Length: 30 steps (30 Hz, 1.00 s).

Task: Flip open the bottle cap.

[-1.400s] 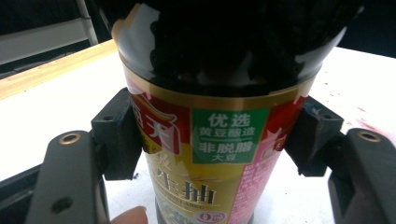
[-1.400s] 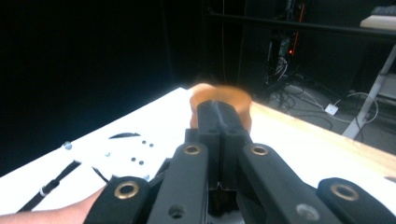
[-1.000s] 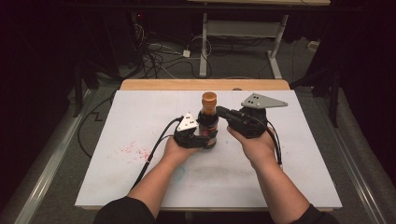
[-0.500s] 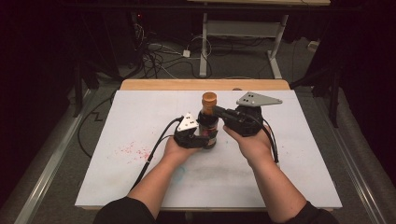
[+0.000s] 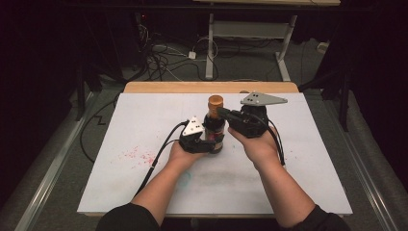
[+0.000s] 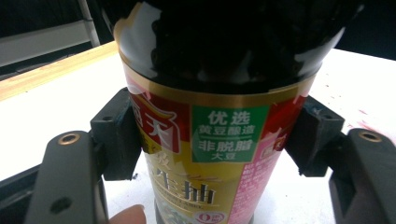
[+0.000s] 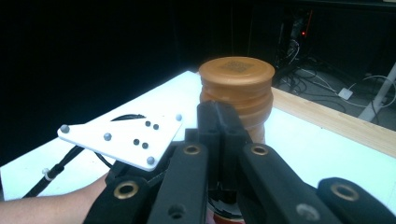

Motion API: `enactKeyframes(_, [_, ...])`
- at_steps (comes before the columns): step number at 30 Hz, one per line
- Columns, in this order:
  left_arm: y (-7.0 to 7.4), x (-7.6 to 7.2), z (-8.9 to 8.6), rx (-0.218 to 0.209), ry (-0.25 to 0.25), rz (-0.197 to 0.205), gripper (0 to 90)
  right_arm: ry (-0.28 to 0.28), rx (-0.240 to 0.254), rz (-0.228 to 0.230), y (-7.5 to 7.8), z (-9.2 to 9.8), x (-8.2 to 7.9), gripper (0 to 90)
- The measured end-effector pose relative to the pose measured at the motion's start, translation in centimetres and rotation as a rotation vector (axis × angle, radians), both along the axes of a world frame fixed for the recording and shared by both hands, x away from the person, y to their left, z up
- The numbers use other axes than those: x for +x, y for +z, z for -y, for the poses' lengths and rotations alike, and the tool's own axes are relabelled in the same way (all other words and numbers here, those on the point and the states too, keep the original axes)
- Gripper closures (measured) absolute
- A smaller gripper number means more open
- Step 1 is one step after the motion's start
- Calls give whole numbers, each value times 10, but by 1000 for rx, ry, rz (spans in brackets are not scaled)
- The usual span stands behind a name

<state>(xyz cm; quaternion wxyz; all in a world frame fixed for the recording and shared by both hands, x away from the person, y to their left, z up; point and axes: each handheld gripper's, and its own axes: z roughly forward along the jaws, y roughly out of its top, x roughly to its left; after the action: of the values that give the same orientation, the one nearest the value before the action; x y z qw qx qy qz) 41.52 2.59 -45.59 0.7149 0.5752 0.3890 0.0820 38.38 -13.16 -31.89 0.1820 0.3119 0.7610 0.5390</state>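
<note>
The left gripper (image 5: 208, 139) has its fingers (image 6: 116, 135) clamped on the labelled body of the soy sauce bottle (image 5: 215, 126), which stands upright on the white desk (image 5: 144, 120). The right gripper (image 5: 225, 113) holds its fingers (image 7: 219, 126) pressed together, empty, just beside the bottle's brown cap (image 7: 236, 88).

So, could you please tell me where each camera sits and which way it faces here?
High view: above the person's side, facing forward and down on the table; both forearms show.
Left gripper view: on the left gripper, facing the bottle it clamps.
Right gripper view: on the right gripper, shut, facing the cap.
All three share the bottle.
</note>
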Motion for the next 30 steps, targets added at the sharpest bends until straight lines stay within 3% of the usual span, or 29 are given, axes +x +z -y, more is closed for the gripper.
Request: enactKeyframes(30, [-1, 0, 0, -4, 7, 4, 289, -12, 24, -2, 3, 0, 2, 900])
